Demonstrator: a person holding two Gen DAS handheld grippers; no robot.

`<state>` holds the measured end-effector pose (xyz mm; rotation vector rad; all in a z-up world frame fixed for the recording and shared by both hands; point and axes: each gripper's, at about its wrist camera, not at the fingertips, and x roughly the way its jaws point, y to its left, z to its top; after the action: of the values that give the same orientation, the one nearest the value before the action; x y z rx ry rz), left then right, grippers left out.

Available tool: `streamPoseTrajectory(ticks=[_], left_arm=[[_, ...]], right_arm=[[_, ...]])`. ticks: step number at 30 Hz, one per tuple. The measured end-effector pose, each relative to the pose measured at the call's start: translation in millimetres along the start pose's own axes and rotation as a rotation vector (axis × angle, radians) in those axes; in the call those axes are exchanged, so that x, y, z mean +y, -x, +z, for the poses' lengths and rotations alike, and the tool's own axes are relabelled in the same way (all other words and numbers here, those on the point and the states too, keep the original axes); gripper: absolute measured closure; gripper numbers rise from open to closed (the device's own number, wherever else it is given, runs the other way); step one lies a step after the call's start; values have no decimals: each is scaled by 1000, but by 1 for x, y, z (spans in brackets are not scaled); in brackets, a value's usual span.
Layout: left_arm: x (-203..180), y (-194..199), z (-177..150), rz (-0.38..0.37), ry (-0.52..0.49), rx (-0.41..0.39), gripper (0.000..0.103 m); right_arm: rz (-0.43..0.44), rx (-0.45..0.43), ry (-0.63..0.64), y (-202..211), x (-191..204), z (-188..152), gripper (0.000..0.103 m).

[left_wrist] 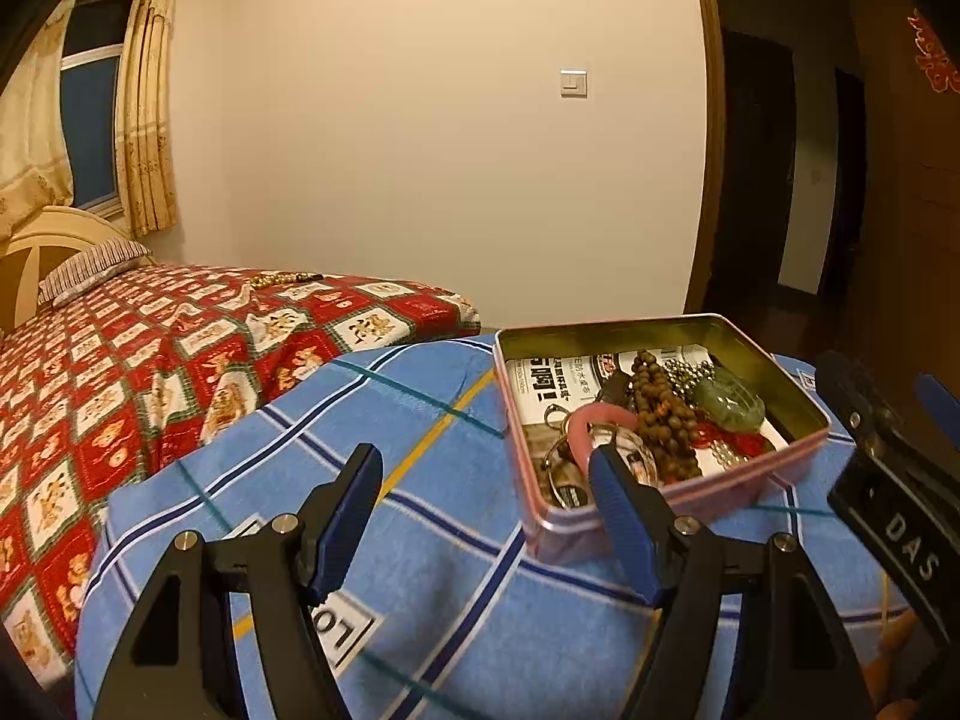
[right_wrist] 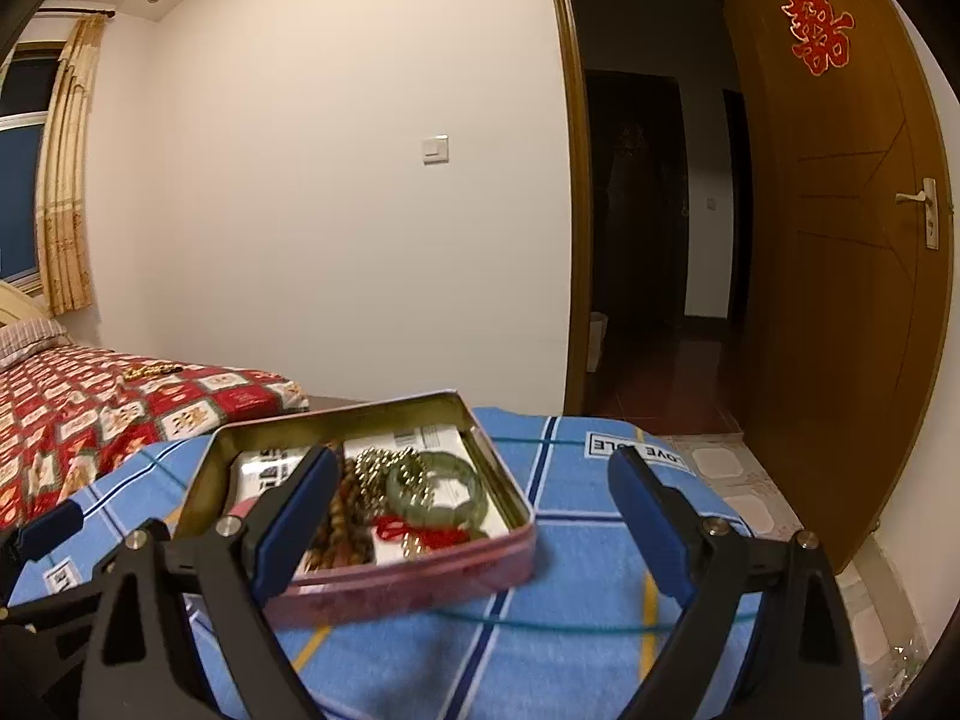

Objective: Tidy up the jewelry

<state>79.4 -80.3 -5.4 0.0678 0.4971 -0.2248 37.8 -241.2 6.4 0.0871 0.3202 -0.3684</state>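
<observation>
On the blue checked cloth (left_wrist: 420, 540) sits a pink tin box (left_wrist: 684, 498) with no lid on it. The jewelry lies inside the box, all in a pile.

The left wrist view looks into the box from the left. It shows brown bead strings (left_wrist: 660, 414), a green bangle (left_wrist: 729, 402), silver beads (left_wrist: 690, 372), a red cord (left_wrist: 720, 438) and a pink curved piece (left_wrist: 591, 420). The pink piece and some shiny things near it can be seen only in this view. The left gripper (left_wrist: 486, 483) has its jaws wide apart with nothing between them. Its right finger is in front of the box's near wall. The right gripper (left_wrist: 888, 414) shows at the right edge here.

The right wrist view shows the green bangle (right_wrist: 435, 483) more clearly, with gold-looking beads (right_wrist: 384, 468) lying over it. The right gripper (right_wrist: 471, 489) is spread very wide, holding nothing. Its left finger covers part of the box (right_wrist: 420, 564).

Both views show the red patterned bed (left_wrist: 150, 360) behind. A string of beads (left_wrist: 285, 279) lies on it, far from the box. Only the right view shows the whole brown door (right_wrist: 840, 270).
</observation>
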Motion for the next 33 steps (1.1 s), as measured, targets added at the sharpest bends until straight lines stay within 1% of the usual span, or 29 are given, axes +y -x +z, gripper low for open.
streamPoseTrajectory(ticks=[5, 7, 10, 14, 16, 20, 33], left_arm=[[2, 19, -8, -3, -1, -38, 31], [2, 28, -11, -4, -3, -66, 31], [2, 38, -13, 4, -11, -105, 28], [1, 44, -15, 9, -20, -117, 27], [0, 47, -16, 9, -24, -125, 27], [-2, 49, -16, 11, -32, -136, 27], [-1, 51, -16, 11, -35, -152, 27]], right_arm=[[5, -30, 12, 28, 0, -8, 9], [8, -40, 3, 37, -3, -10, 7], [9, -59, -11, 47, -5, -12, 6], [7, -89, 0, 56, -2, -14, 6], [8, -103, 2, 58, -1, -14, 4], [-1, -118, -6, 62, -3, -14, 4], [-5, -124, -19, 62, -5, -15, 4]])
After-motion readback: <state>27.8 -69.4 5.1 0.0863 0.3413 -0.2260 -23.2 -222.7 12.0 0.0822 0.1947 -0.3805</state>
